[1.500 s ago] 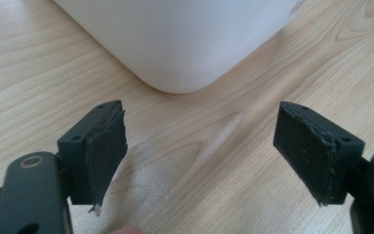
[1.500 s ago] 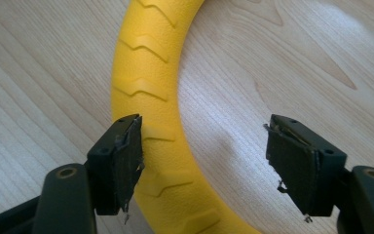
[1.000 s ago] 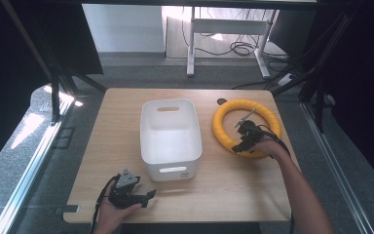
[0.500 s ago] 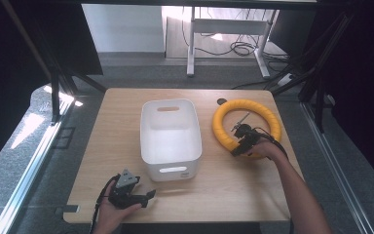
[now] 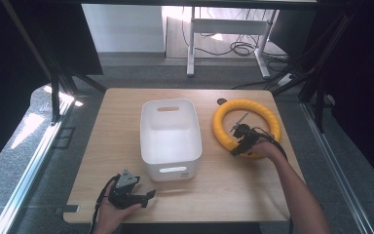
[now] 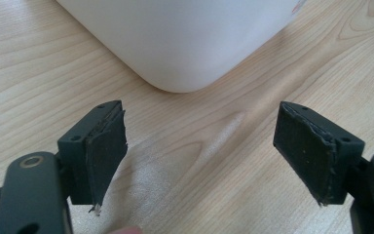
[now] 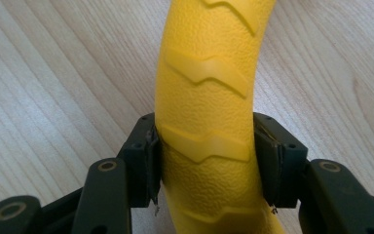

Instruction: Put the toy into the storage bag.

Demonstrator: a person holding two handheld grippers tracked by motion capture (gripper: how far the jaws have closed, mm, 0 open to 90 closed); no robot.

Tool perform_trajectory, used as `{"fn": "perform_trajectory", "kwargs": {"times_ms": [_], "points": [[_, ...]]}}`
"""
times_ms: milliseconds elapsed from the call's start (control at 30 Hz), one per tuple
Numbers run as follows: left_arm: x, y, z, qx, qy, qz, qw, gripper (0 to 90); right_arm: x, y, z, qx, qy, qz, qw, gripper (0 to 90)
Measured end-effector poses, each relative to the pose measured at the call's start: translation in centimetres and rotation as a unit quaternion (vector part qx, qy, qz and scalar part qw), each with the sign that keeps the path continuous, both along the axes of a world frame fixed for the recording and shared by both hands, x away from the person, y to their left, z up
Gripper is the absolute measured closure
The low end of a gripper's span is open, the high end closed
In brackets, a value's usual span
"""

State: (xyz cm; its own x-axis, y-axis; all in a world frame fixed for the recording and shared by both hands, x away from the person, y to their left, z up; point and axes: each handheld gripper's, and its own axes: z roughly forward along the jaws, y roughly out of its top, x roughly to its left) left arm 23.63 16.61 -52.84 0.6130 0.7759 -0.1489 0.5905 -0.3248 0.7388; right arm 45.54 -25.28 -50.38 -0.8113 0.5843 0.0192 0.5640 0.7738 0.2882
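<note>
On the right half of the counter [image 5: 126, 126], the yellow ring [image 5: 268, 114] lies flat, just beside the white bin [image 5: 170, 134]; its near-left arc is partly covered in the high view by the right gripper [image 5: 239, 141] and the hand behind it. Along the right gripper view, the ring [image 7: 209, 97] is cut off at the top and bottom edges, so only a short ribbed arc with raised chevron marks is seen. The right fingers [image 7: 268, 161] have just been closing and are now pressed against both sides of that arc, which sits between them. The right forearm is extended from the lower right edge of the high view, with the gripper pointed toward the bin. The left gripper [image 5: 143, 197] is held low over the counter's near edge, in front of the bin's near wall, with the hand partly cut off at the bottom of the frame. Its fingers [image 6: 107, 146] are spread wide apart with nothing between them; bare wood and one rounded bin corner [image 6: 185, 48], cropped at the top, are seen ahead. A small coloured mark at the bin's upper right edge in the left gripper view is too cropped to be read. No legible writing is seen elsewhere.
</note>
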Motion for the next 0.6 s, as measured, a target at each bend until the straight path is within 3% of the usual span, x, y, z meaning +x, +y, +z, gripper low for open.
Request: {"fn": "perform_trajectory", "kwargs": {"times_ms": [100,200,267,433,533,600], "points": [[0.0,0.1,0.0,0.000,0.000,0.000,1.0000,19.8,0.0,0.0,0.1,0.011,0.000,0.001,0.9999,49.8],[0.0,0.2,0.0,0.000,-0.001,0.001,1.0000,19.8,0.1,-0.1,1.0,0.046,-0.006,-0.007,0.9989,50.4],[0.0,0.1,0.1,-0.001,-0.001,0.001,1.0000,19.8,0.1,-0.2,2.0,0.083,-0.007,-0.012,0.9964,50.8],[0.0,0.1,0.0,0.000,-0.001,0.001,1.0000,19.8,-0.1,-0.4,3.1,0.111,-0.008,-0.015,0.9936,51.2],[0.0,0.1,0.0,0.000,0.000,0.001,1.0000,19.8,-0.2,-0.7,4.1,0.144,-0.012,-0.021,0.9893,51.4],[0.0,0.1,0.0,0.001,0.000,0.001,1.0000,19.8,-0.2,-1.1,5.0,0.176,-0.014,-0.028,0.9839,51.5]]}}
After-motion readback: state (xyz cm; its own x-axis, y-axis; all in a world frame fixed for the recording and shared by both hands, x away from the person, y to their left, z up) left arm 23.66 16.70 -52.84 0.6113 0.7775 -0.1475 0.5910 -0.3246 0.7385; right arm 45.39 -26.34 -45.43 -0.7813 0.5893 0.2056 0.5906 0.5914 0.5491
